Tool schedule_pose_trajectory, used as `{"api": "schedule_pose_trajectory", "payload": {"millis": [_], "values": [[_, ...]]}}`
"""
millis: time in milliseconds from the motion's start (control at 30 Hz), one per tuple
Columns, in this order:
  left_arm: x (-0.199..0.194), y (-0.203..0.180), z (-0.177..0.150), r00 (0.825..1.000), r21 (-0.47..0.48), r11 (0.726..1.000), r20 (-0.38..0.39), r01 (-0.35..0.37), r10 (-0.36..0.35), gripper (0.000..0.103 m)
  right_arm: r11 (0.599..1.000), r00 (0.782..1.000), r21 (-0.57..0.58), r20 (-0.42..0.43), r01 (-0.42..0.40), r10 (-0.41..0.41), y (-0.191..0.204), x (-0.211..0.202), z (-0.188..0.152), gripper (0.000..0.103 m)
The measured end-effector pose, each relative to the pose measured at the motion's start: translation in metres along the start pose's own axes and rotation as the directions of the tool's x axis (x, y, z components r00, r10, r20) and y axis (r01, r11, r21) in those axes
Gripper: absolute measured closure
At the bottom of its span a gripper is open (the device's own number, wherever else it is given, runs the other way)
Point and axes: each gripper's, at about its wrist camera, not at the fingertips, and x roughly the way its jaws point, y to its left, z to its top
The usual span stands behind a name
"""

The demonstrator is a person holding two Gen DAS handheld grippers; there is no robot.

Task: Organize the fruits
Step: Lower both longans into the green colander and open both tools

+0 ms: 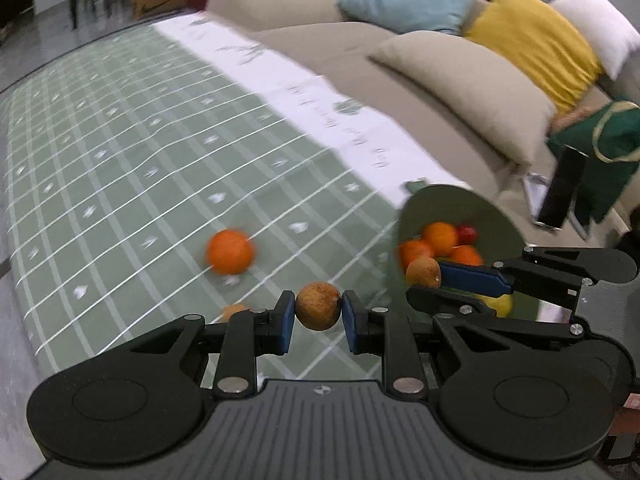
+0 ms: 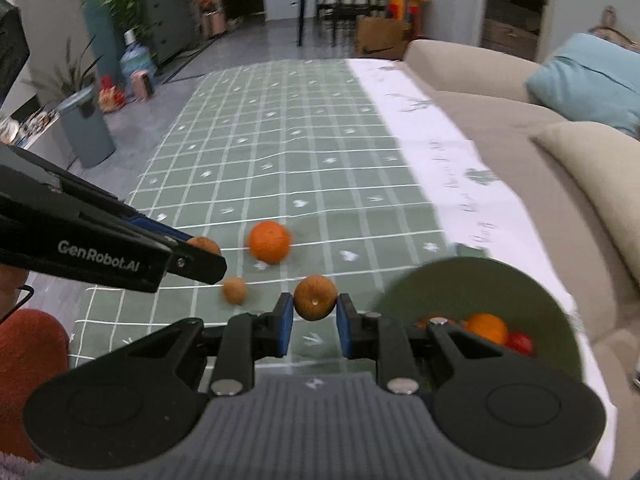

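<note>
My left gripper is shut on a round brown fruit, held above the green checked cloth. My right gripper is shut on a second brown fruit. In the left wrist view that right gripper hangs at the rim of the green bowl. The bowl holds oranges, a red fruit and something yellow. An orange and a small brown fruit lie loose on the cloth. From the right wrist view the left gripper comes in at the left.
A beige sofa with blue, yellow, white and beige cushions runs along the cloth's right side. A green bag and a dark upright device stand beyond the bowl. A red sleeve is at lower left. Plants and a dining table stand far back.
</note>
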Motion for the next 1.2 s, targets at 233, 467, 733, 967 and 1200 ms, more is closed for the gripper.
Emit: {"api": "schedule_pose_trajectory", "payload": {"millis": [233, 467, 733, 967, 1200], "values": [[0.013, -0.052, 0.015, 0.999, 0.111, 0.993, -0.009, 0.049, -0.048, 0.075, 0.991, 0.995, 0.084, 0.000, 0.101, -0.102, -0.045, -0.036, -0.025, 0.084], [0.041, -0.092, 0.029, 0.997, 0.192, 0.979, -0.046, 0.073, -0.065, 0.075, 0.962, 0.982, 0.196, -0.049, 0.191, -0.185, -0.090, -0.045, -0.045, 0.084], [0.083, -0.113, 0.042, 0.993, 0.235, 0.970, -0.109, 0.066, -0.041, 0.075, 0.937, 0.970, 0.259, -0.123, 0.235, -0.209, -0.118, -0.024, -0.050, 0.084], [0.117, -0.118, 0.051, 0.983, 0.231, 0.970, -0.178, 0.077, -0.035, 0.075, 0.928, 0.964, 0.284, -0.181, 0.239, -0.193, -0.131, -0.001, -0.049, 0.084], [0.141, -0.120, 0.054, 0.975, 0.234, 0.969, -0.223, 0.075, -0.022, 0.075, 0.925, 0.962, 0.297, -0.205, 0.239, -0.182, -0.140, 0.009, -0.049, 0.084]]}}
